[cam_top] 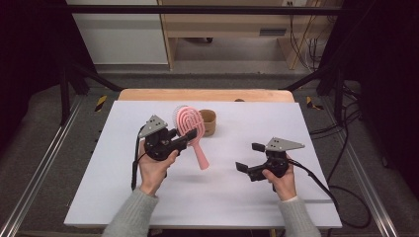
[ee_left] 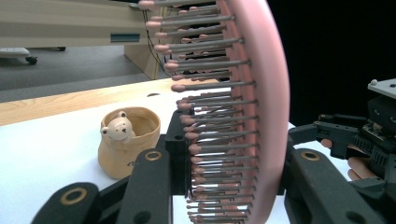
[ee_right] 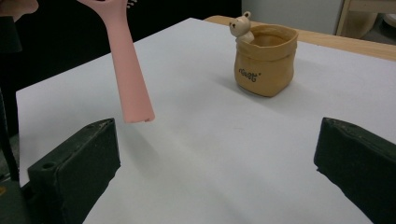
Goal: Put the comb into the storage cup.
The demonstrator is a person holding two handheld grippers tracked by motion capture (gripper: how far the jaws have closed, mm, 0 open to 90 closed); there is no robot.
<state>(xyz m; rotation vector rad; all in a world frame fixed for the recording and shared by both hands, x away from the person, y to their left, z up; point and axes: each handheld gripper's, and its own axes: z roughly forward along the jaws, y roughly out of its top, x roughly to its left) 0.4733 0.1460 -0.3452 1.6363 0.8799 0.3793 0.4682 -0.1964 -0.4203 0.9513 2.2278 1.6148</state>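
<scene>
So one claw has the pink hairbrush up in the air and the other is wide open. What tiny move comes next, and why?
Probably carry the brush toward the cup. The left gripper is clamped on the pink hairbrush at its bristled head, handle hanging free above the white tabletop. The tan bear cup stands upright and open. The right gripper is open with nothing between its jaws, so the left one seems set to do the placing.

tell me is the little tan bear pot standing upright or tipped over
Upright. The tan bear pot stands on its base on the white table with its open mouth facing up and the bear figure at its rim.
</scene>
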